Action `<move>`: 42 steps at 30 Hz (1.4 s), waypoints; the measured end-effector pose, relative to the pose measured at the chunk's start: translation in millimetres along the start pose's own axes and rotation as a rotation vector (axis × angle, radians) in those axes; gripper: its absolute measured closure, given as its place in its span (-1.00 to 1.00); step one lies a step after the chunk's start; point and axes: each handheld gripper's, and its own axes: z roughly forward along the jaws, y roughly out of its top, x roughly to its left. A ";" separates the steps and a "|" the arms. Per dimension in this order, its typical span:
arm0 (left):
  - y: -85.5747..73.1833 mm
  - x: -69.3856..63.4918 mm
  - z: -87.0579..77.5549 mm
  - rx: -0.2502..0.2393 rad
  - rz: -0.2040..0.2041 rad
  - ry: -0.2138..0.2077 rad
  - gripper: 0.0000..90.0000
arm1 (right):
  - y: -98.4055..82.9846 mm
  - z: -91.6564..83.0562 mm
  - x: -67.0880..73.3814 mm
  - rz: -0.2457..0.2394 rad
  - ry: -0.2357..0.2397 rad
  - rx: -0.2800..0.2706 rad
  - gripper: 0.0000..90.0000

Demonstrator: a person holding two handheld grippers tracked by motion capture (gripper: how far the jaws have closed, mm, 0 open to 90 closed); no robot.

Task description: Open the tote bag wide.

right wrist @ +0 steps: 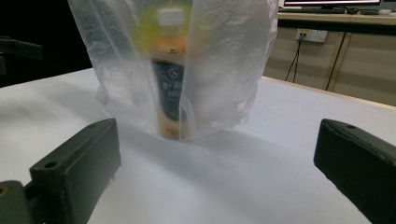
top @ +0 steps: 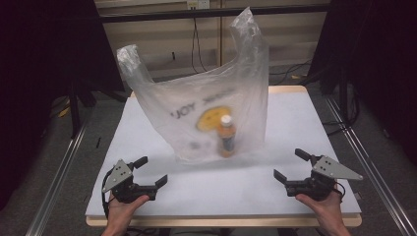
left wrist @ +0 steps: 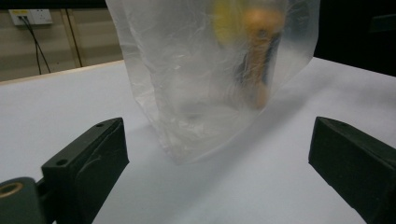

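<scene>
A clear plastic carrier bag [top: 201, 108] stands upright in the middle of the white table [top: 295, 123], its two handles sticking up. Inside it an orange bottle [top: 226, 137] with a white cap stands upright; it also shows through the bag [left wrist: 196, 84] as a blurred orange bottle [left wrist: 259, 51] and, in the right gripper view, as a bottle [right wrist: 170, 79] with a dark label. My left gripper [top: 150, 172] rests near the front left of the table, open, with nothing between its jaws. At the front right my right gripper [top: 291, 166] is open too, and empty. Both point toward the bag from a distance.
The table's wooden front edge [top: 221, 222] lies just under the person's hands. Metal rails [top: 59, 172] run along both sides on the floor. Cables and a wall socket [top: 197, 5] sit behind the table. Dark curtains flank the scene.
</scene>
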 end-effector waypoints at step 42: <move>30.9 -6.7 27.3 0.083 0.006 -0.102 0.12 | 32.3 25.8 -1.8 0.027 0.207 0.043 0.34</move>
